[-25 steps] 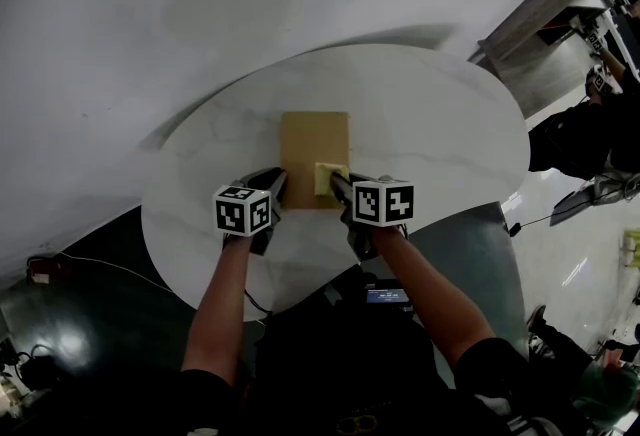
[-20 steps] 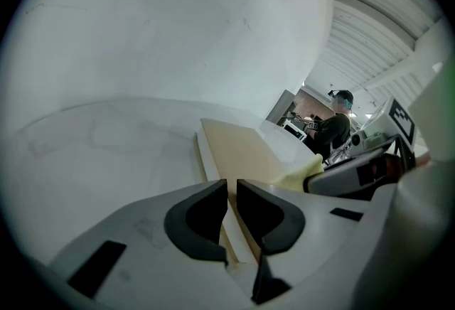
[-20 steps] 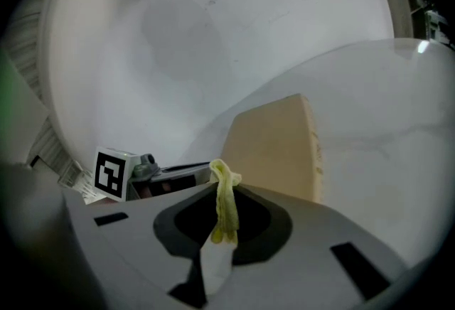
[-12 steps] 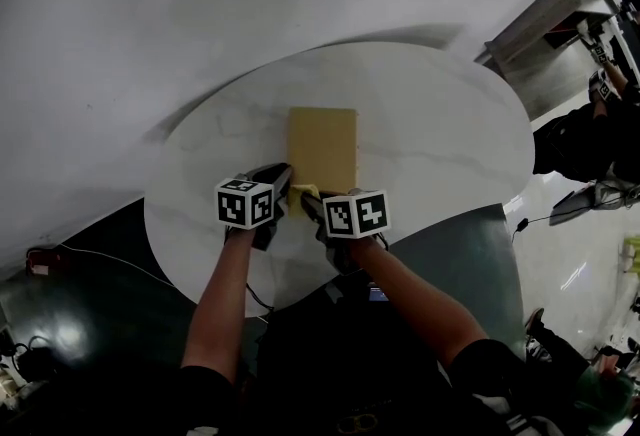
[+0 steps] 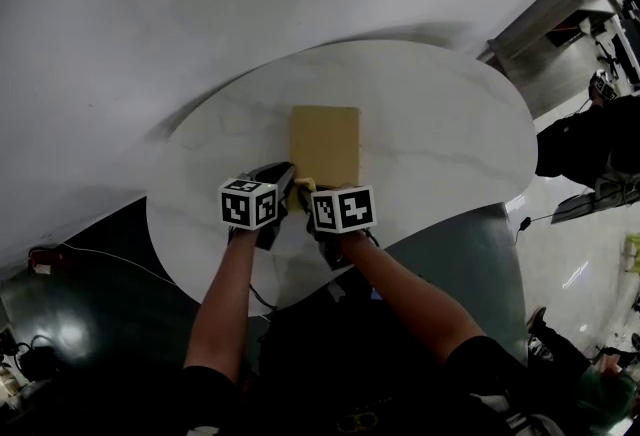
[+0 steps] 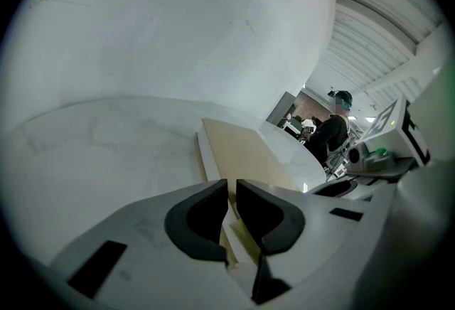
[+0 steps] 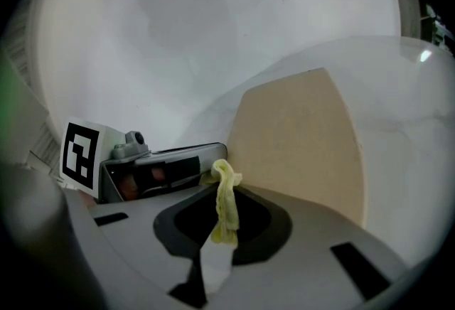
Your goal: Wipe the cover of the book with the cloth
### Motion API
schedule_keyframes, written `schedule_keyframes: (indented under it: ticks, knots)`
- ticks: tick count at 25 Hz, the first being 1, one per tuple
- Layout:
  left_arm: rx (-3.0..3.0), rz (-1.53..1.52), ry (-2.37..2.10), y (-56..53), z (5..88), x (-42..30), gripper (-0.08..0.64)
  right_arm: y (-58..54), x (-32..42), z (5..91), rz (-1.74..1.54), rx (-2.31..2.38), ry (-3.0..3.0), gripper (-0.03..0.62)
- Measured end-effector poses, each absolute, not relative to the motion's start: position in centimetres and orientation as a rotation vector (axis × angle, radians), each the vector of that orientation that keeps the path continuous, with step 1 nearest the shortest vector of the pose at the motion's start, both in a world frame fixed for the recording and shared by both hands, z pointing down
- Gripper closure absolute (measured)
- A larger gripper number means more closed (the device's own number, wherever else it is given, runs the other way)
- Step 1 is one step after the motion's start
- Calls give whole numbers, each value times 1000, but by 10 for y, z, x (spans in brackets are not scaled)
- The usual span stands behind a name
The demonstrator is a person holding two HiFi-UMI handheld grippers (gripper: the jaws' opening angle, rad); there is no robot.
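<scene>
- Two grippers met at the lower edge of the book (image 5: 325,144), which lay flat at the centre of the round table (image 5: 440,134).
- Left of centre, the left gripper (image 6: 232,202) was clamped on the book's near corner, steadying it.
- Just right, the right gripper (image 7: 224,220) pinched the yellow cloth (image 7: 226,191) at the cover's near edge.
- Step judged: wiping under way; the next stroke called for pushing the cloth up-frame across the cover.

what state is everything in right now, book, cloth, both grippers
book, closed, lying flat on the table, tan cover up
left gripper, jaws nearly together, shut on the book's near corner
right gripper, shut on the cloth
cloth, bunched into a strip, pinched upright between the right jaws by the book's near edge
</scene>
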State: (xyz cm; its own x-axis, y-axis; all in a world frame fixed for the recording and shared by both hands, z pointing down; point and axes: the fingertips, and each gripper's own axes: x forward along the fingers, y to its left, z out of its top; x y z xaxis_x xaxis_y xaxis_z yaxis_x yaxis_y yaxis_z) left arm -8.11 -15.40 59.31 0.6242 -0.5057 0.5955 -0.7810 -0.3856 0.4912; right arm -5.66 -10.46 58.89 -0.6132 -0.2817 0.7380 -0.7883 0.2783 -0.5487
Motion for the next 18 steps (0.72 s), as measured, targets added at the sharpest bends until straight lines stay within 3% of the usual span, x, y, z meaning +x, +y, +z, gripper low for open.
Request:
schedule_keyframes:
  ticks: [18]
  knots:
    - [2076, 465, -1021, -153, 593, -82, 518, -104, -14, 588, 1325, 1023, -2032, 503]
